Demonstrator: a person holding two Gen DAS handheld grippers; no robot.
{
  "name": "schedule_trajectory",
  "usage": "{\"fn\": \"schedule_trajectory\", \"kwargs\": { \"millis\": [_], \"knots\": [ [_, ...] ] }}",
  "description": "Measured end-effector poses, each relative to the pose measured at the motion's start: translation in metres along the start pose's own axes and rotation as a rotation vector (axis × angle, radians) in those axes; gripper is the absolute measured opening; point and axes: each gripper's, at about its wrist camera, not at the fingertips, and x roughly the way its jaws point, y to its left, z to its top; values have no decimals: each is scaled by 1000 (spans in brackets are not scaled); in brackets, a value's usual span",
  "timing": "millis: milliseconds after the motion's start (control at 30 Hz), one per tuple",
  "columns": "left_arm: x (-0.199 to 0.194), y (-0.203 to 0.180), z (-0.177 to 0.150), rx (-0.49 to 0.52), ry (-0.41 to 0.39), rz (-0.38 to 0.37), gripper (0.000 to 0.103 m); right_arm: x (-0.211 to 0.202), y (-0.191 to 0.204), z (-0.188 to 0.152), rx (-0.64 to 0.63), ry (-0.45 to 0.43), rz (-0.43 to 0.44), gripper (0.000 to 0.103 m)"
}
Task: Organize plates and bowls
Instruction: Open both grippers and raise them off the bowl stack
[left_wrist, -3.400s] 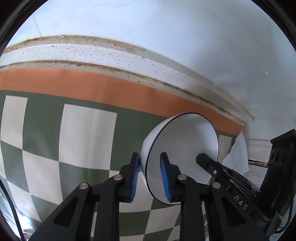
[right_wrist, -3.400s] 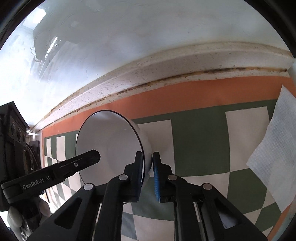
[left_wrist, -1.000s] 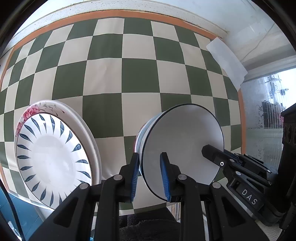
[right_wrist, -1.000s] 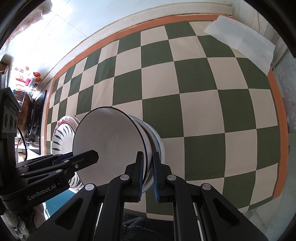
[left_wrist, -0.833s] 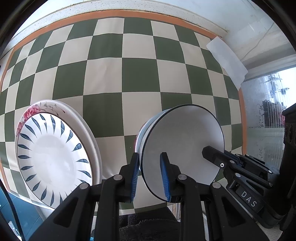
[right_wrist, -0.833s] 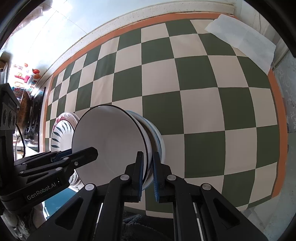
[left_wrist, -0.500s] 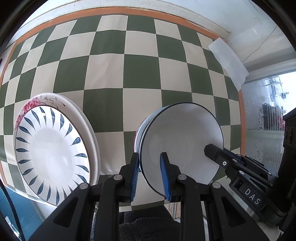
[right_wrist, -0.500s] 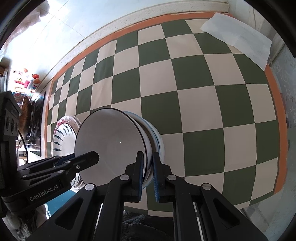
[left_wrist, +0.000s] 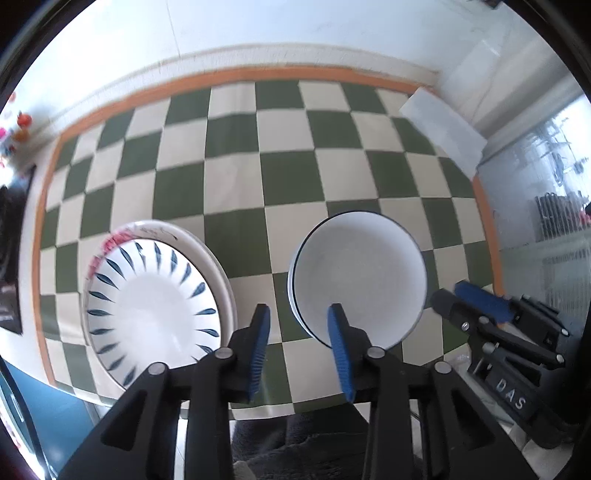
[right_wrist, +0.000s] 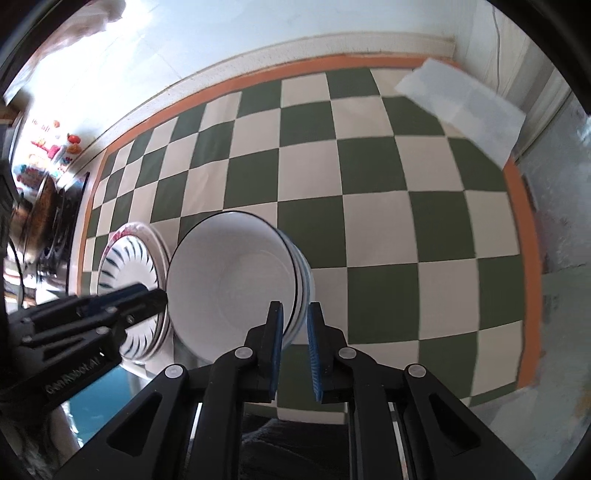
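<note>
A white bowl with a dark rim (left_wrist: 358, 280) sits on top of a stack of bowls (right_wrist: 304, 284) near the front edge of the checked table; it also shows in the right wrist view (right_wrist: 229, 277). My left gripper (left_wrist: 299, 347) is open, its jaws spread at the bowl's left rim and holding nothing. My right gripper (right_wrist: 293, 339) is open a little, its jaws on either side of the stack's right rim without pressing it. A plate with blue dashes (left_wrist: 147, 306) lies on a larger floral-edged plate (left_wrist: 207, 251) to the left.
The green and cream checked cloth (left_wrist: 288, 177) with an orange border covers the table up to the white wall. A white paper napkin (left_wrist: 443, 129) lies at the far right corner. The table's front edge runs just below the bowls. Clutter stands beyond the left edge.
Both grippers lowered the white bowl onto the stack and opened. The left gripper let go and spread wide; the right loosened. Both have drawn back and up a little.
</note>
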Motion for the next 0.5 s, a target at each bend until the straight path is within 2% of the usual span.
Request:
{"fn": "schedule_trajectory", "kwargs": {
  "millis": [67, 100, 133, 200, 267, 500],
  "knots": [
    [-9, 0, -4, 18, -30, 18, 56, -12, 2, -7, -16, -29, -8, 54],
    [-15, 0, -7, 23, -45, 22, 76, -21, 3, -10, -20, -46, -7, 60],
    [-22, 2, -10, 24, -71, 35, 85, -25, 3, -13, -22, -54, -12, 71],
    [-32, 4, -13, 23, -104, 39, 92, -39, 4, -19, -21, -77, -34, 78],
    [-42, 6, -17, 12, -129, 42, 93, -53, 6, -25, -28, -102, -48, 85],
    [-85, 10, -38, -12, -203, 6, 99, -106, 15, -51, -38, -203, -61, 92]
  ]
}}
